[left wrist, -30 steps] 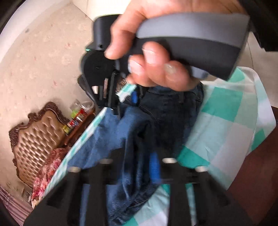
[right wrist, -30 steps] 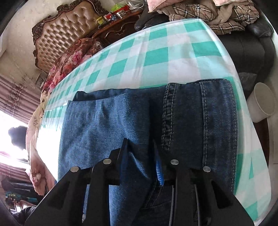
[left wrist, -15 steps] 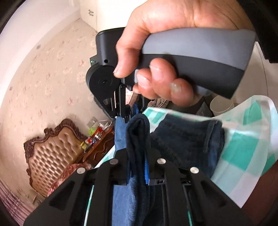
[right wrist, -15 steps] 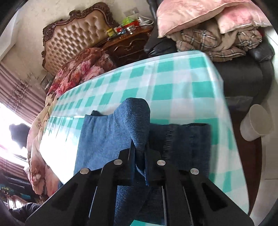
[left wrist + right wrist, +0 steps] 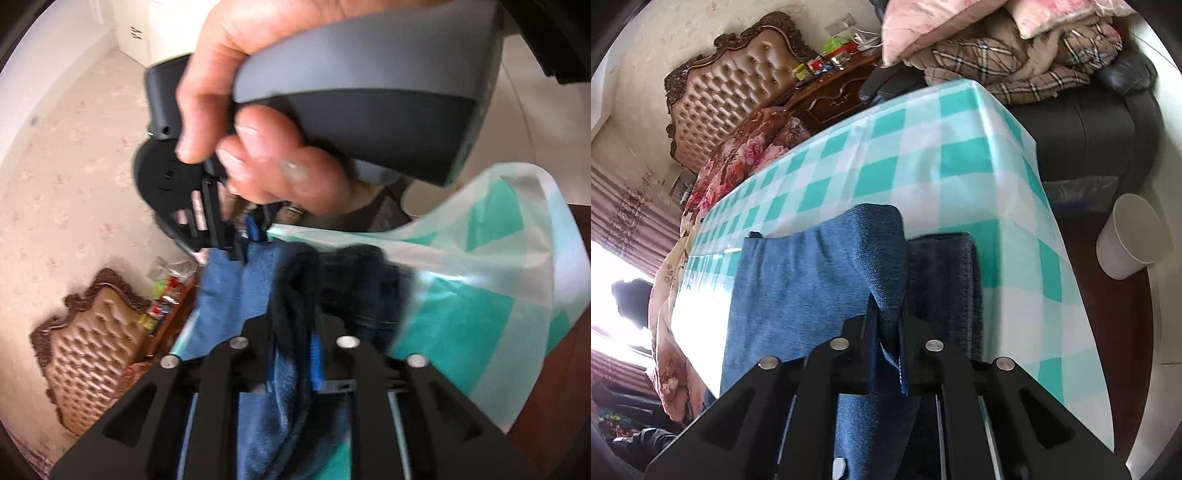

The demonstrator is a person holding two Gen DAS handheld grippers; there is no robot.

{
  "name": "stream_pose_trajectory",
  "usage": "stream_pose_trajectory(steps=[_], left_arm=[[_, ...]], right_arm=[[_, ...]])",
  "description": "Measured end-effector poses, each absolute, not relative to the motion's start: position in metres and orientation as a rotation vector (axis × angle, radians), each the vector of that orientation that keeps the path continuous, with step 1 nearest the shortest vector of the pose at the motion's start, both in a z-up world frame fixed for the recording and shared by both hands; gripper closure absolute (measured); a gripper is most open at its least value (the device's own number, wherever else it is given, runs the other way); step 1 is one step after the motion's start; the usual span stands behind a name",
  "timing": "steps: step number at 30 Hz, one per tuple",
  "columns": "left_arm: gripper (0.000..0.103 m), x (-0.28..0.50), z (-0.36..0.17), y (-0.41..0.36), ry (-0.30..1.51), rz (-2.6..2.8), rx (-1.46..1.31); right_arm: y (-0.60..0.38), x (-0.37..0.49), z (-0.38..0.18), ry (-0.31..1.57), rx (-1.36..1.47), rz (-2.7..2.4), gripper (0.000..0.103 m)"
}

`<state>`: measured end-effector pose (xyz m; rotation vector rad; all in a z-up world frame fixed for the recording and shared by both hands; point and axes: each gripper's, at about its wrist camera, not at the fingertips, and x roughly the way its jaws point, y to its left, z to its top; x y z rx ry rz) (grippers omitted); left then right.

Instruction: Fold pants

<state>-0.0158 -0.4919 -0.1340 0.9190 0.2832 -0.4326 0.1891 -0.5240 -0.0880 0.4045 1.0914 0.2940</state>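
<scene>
The blue jeans lie on a table with a green-and-white checked cloth. My right gripper is shut on a raised fold of the jeans and lifts it above the cloth. My left gripper is shut on another fold of the jeans, with dark denim bunched between its fingers. The right gripper's body and the hand that holds it fill the top of the left wrist view, close in front. A corner of the checked cloth is lifted at the right.
A tufted brown headboard and a floral bedcover stand beyond the table. A dark nightstand carries small items. A black sofa holds plaid blankets and pink pillows. A white bucket stands on the floor at the right.
Both grippers went from open around the jeans to shut on folds. They have lifted the denim off the table, and the cloth corner has risen with it.
</scene>
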Motion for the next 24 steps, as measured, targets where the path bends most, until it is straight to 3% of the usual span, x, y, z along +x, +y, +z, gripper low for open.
stream_pose_trajectory(steps=[2,5,7,9,11,12,14,18,24], left_arm=[[0.077,-0.014,-0.141,-0.494,0.3,-0.457,0.912],[0.062,-0.009,-0.136,-0.487,0.296,-0.453,0.863],[0.035,-0.009,-0.125,-0.476,0.287,-0.479,0.8],[0.022,-0.013,-0.109,-0.461,0.257,-0.515,0.728],[0.022,-0.019,-0.095,-0.443,0.258,-0.546,0.67],[0.023,-0.02,-0.084,-0.43,0.265,-0.561,0.616],[0.034,-0.008,-0.058,-0.399,0.323,-0.581,0.461],[0.072,0.073,-0.028,-0.348,0.523,-0.575,0.156],[0.083,0.186,-0.035,-0.374,0.744,-0.756,0.116]], right_arm=[[-0.528,0.187,-0.093,1.084,0.403,0.275,0.087],[-0.531,0.181,-0.091,1.041,0.386,0.225,0.078],[-0.534,0.174,-0.086,0.993,0.38,0.172,0.071],[-0.537,0.169,-0.08,0.943,0.383,0.13,0.071],[-0.544,0.161,-0.073,0.9,0.383,0.048,0.07],[-0.548,0.154,-0.068,0.877,0.373,0.001,0.069],[-0.549,0.136,-0.057,0.833,0.337,-0.069,0.069],[-0.521,0.097,-0.043,0.779,0.238,-0.103,0.069],[-0.474,0.084,-0.072,0.823,0.113,-0.132,0.069]])
